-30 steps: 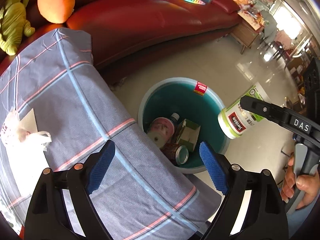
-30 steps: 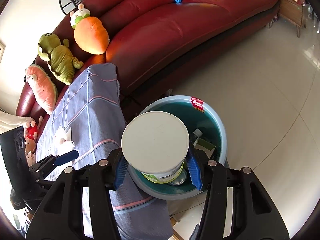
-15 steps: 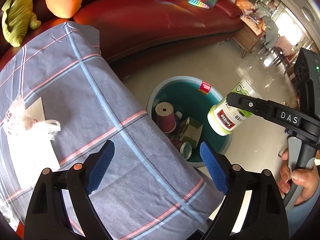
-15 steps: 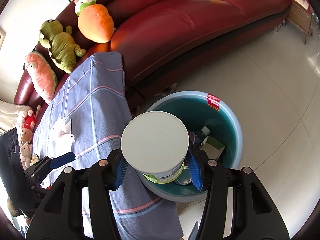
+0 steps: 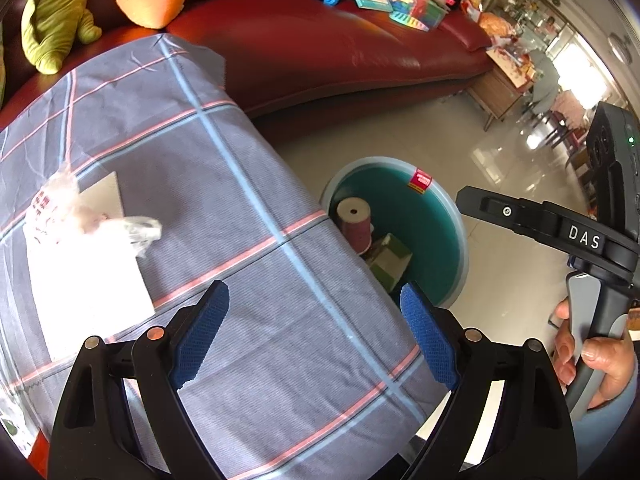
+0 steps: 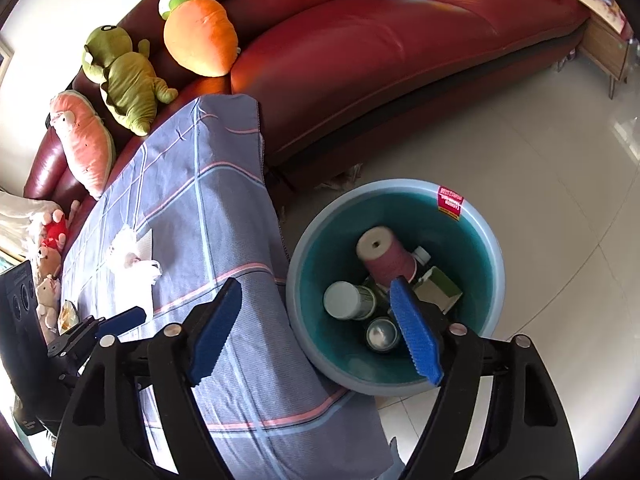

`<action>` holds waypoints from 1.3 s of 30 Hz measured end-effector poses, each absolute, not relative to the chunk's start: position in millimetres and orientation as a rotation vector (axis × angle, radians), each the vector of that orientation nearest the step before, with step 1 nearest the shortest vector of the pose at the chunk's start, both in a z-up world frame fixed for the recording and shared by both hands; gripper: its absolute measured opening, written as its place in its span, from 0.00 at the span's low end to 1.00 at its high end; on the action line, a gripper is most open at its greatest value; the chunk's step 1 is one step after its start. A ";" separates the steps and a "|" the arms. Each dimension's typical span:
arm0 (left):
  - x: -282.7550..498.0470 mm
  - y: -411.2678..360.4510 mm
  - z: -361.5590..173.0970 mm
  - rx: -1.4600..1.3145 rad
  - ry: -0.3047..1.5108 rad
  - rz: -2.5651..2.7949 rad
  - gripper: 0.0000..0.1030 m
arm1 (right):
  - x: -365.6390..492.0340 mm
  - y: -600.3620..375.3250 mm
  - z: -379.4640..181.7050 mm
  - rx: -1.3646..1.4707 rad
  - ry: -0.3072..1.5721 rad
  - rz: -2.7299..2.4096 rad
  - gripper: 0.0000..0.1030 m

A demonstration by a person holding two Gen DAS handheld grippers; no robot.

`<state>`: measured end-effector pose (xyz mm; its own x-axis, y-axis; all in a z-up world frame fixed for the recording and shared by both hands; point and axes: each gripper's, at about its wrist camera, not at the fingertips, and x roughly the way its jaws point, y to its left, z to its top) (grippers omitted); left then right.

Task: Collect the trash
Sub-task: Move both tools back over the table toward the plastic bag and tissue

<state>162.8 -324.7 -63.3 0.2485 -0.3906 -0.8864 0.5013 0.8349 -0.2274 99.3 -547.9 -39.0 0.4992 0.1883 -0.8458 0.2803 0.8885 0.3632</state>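
Left wrist view: left gripper point(image 5: 314, 334) hangs over the plaid tablecloth point(image 5: 224, 184), jaws wide apart w/ nothing between. White plastic bag point(image 5: 84, 220) lies crumpled on a paper sheet point(image 5: 86, 280) on the cloth, well left of the fingers. Teal bin point(image 5: 452, 216) stands on the floor just beside the table edge. Right gripper's arm point(image 5: 540, 220) reaches in from the right, hand point(image 5: 592, 356) on its handle.

Right wrist view: right gripper point(image 6: 316, 330) hovers above the bin point(image 6: 494, 268), jaws spread, empty. In the bin: white bottle point(image 6: 348, 300) lying on its side, pink roll point(image 6: 386, 256), small can point(image 6: 382, 334), green carton point(image 6: 438, 290). Plush toys point(image 6: 124, 76) sit on the red sofa point(image 6: 380, 52).
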 end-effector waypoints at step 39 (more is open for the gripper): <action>203.4 -51.3 -66.8 -0.136 1.140 -0.282 0.89 | 218.0 -294.7 -31.3 0.112 1.231 0.213 0.79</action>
<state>203.4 -51.3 -66.8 0.3869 -0.2894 -0.8755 0.1518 0.9565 -0.2491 218.0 -294.7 -31.3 0.3171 0.2214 -0.9222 -0.1012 0.9747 0.1992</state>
